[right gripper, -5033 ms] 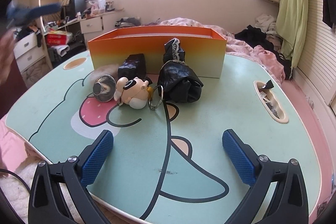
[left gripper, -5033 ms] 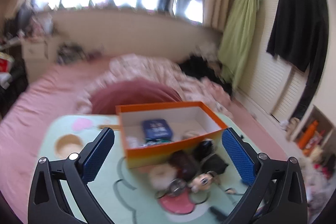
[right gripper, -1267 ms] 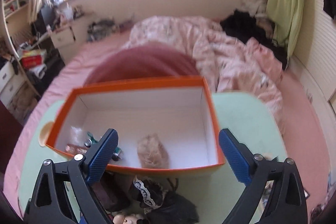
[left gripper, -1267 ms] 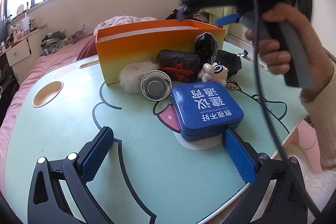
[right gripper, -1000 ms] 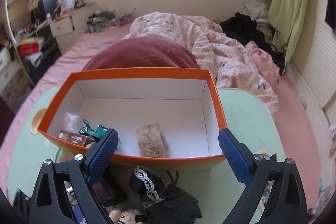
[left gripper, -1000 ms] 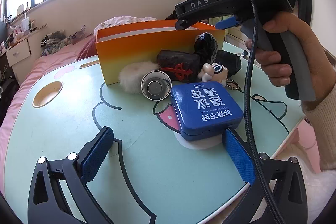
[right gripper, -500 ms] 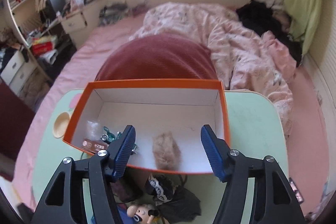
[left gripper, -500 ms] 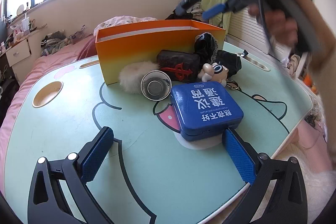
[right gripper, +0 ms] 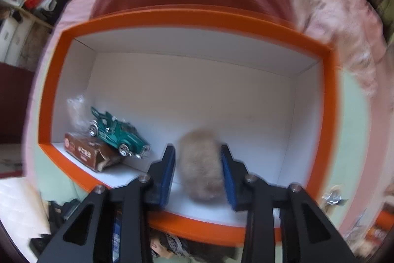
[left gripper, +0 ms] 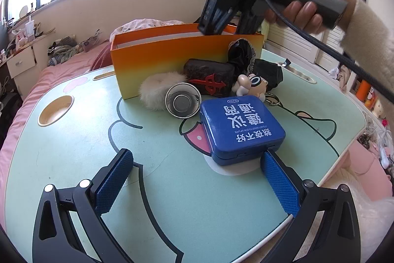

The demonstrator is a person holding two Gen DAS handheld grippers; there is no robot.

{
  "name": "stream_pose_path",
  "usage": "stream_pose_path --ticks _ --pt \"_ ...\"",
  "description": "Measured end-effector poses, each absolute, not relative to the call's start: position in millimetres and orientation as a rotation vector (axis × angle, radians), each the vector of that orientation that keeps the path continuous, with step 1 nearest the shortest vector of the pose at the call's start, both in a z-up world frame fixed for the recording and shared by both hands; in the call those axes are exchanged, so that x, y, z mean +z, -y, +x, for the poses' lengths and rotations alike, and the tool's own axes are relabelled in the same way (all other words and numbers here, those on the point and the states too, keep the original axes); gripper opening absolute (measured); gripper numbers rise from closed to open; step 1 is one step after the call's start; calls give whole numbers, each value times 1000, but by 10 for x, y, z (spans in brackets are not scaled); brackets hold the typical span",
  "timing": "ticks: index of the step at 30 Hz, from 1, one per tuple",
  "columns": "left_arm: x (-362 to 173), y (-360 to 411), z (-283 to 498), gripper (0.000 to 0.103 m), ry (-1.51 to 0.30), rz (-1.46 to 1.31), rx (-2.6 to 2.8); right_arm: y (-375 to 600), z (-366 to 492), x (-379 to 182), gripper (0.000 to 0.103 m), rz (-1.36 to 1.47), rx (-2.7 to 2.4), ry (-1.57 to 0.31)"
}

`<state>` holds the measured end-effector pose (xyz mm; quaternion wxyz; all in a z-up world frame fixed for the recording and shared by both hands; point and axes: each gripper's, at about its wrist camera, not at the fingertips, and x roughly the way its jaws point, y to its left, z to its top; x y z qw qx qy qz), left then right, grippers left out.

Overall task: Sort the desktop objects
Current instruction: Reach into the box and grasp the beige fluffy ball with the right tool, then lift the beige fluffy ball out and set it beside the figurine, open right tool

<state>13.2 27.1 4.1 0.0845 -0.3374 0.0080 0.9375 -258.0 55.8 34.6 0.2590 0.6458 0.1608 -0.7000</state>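
My right gripper [right gripper: 198, 164] points straight down into the orange box [right gripper: 197, 14]. Its jaws are closing, and the blue pads [right gripper: 168, 174] lie against both sides of a beige fur ball [right gripper: 199, 164] on the box floor. A green toy car [right gripper: 115, 132] leans on a small brown carton [right gripper: 88, 154] in the box's left corner. In the left wrist view a hand holds that right gripper [left gripper: 222, 28] over the box [left gripper: 160, 58]. My left gripper [left gripper: 195, 159] rests open and low over the table, with a blue tin [left gripper: 241, 125] just beyond its right finger.
In front of the box lie a white fur ball [left gripper: 157, 90], a round metal lid [left gripper: 183, 102], a dark block with a red mark [left gripper: 209, 75], a cartoon keychain figure [left gripper: 253, 85] and a black lace bundle [left gripper: 246, 58]. The green table [left gripper: 73, 152] has a cup hole [left gripper: 55, 110] at the left.
The right gripper tipped downward and dropped into the box, and its jaws narrowed from wide open onto the beige fur ball. The left gripper and the items on the table stayed put.
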Motion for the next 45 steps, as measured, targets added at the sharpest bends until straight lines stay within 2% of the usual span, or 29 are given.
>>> stream_pose_path --ticks 7,11,15,17,21,26,28,29,31,32,33,38,39,41,42,45 --pt "43 -269 142 103 -26 -1004 2797 -742 -2497 490 24 1656 -1995 -390" --pt "43 -276 145 103 -25 -1004 2797 -1020 -2294 1006 24 1453 -2096 -202" --pt "44 -274 147 103 -25 -1004 2798 -1280 -1606 1390 24 1214 -2120 -220" --pt "43 -270 148 103 -24 -1004 2797 -1401 -1317 1319 24 1170 -2114 -229" --pt "45 -268 149 103 -26 -1004 2797 -1611 -819 836 24 1177 -2148 -290" --pt "43 -254 150 103 -28 -1006 2796 -1654 -695 334 26 1211 -2175 -281" --pt "44 -256 152 103 -26 -1005 2797 -1584 -721 289 31 1152 -2207 -292" --pt "44 -256 154 103 -25 -1005 2796 -1596 -701 307 37 1129 -2221 -276" --pt "45 -259 154 103 -26 -1005 2796 -1704 -572 435 58 1022 -2259 -184" --pt "45 -261 154 103 -26 -1006 2797 -1766 -514 499 75 962 -2275 -148" --pt "45 -263 154 103 -26 -1005 2797 -1841 -399 534 87 898 -2298 -130" --pt "47 -262 153 103 -27 -1006 2797 -1972 -48 305 89 896 -2352 -267" --pt "47 -263 153 103 -27 -1006 2797 -1973 -41 216 92 922 -2351 -285" --pt "45 -275 156 103 -34 -1007 2799 -1972 24 120 103 795 -2447 -348" --pt "43 -270 159 103 -31 -1008 2799 -1981 -15 79 103 797 -2439 -289" --pt "37 -261 165 103 -30 -1010 2798 -1958 -98 65 103 794 -2442 -283"
